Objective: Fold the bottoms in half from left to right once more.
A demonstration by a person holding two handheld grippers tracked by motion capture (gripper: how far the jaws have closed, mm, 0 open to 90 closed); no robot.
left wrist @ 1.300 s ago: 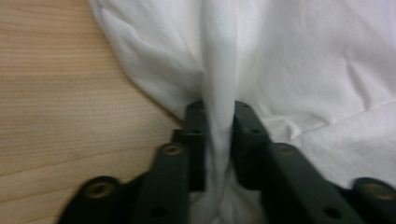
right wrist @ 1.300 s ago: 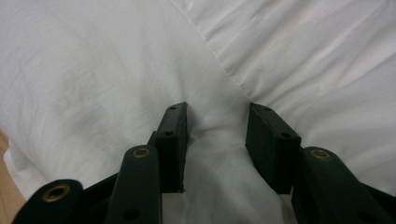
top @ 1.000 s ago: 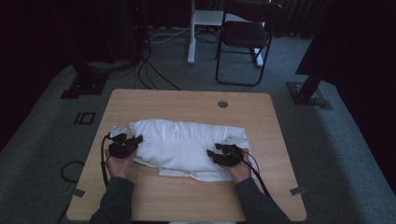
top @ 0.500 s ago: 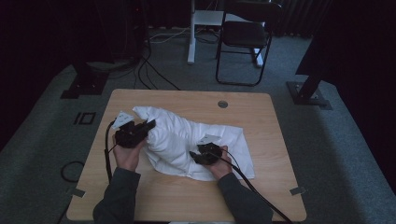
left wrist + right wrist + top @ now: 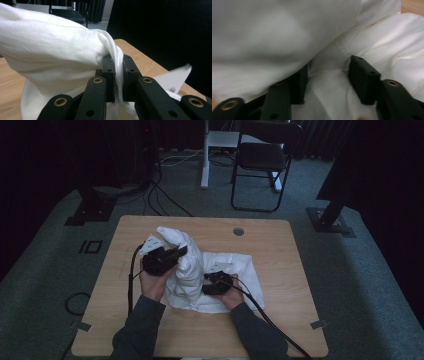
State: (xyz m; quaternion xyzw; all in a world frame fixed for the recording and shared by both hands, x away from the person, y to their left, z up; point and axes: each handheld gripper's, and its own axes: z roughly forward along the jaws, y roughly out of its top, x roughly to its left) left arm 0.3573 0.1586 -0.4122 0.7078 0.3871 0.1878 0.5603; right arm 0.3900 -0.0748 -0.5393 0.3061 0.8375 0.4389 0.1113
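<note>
Presently catalogued, left to right in the high view.

Floor, far left: one dark stand base [image 5: 90, 212], with several black cables [image 5: 160, 195] running from it toward the back; their count is not clear.

One wooden counter [image 5: 280, 320], pale, with a single round grommet hole [image 5: 238, 231] near its far edge. Two small strips of tape, one at the near left corner [image 5: 81, 326] and one at the near right corner [image 5: 319, 324].

One left claw [image 5: 176, 254], held in the person's left hand and raised above the counter. Its jaws are pressed together, pinching a fold of the cloth; the left gripper view shows the fabric squeezed between the two black pads [image 5: 110, 75].

One white cloth [image 5: 187, 265], the only textile present. It sits at the middle of the counter: its left part is drawn up into a peak by the left claw, its right part lies flat and rumpled on the wood.

One right claw [image 5: 207, 282], held low against the cloth just right of the raised peak. Its jaws have just been opening and now stand spread, with cloth lying between the pads but not pressed.

Background: one white post [image 5: 204, 155], one black chair [image 5: 265, 160], one further dark stand base [image 5: 330, 220] at right.

Brands, labels, writing: nothing legible.
</note>
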